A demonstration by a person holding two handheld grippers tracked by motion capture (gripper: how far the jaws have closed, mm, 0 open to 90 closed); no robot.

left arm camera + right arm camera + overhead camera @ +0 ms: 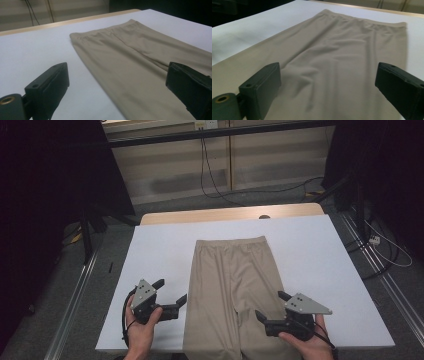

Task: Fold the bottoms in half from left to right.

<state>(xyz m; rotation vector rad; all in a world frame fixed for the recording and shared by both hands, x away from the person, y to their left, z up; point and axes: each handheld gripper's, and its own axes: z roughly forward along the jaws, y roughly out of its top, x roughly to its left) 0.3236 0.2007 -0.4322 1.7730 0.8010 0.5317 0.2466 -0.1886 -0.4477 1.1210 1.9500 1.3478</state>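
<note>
We are holding both pairs of jaws spread wide and gripping nothing; in the left gripper view the near finger (50, 86) is hanging over bare white cover while the far one is hanging over cloth, so the left gripper (170, 292) is straddling the left edge of the trousers (234, 285); in the right gripper view both fingers (263, 87) are floating above tan fabric, apart from it as far as we can judge, though the gap beneath them is hard to read.

Moving outward, the right gripper (270, 305) is sitting over the right leg, near the crotch split, while the left one is sitting just beside the outer seam of the left leg; our hands are coming in from the near edge, one to each side of the garment.

The trousers are lying flat in the middle of the table (320, 270), long axis running straight away from us; the waistband (230, 242) is lying at the far end, well beyond both grippers, and the leg ends are hanging off the near edge between our forearms.

We are judging that the coming move turns on this: the cloth is lying inward and forward of both grippers, the right already above it and so the nearer; the left is needing only a small shift inward to reach the seam.
</note>
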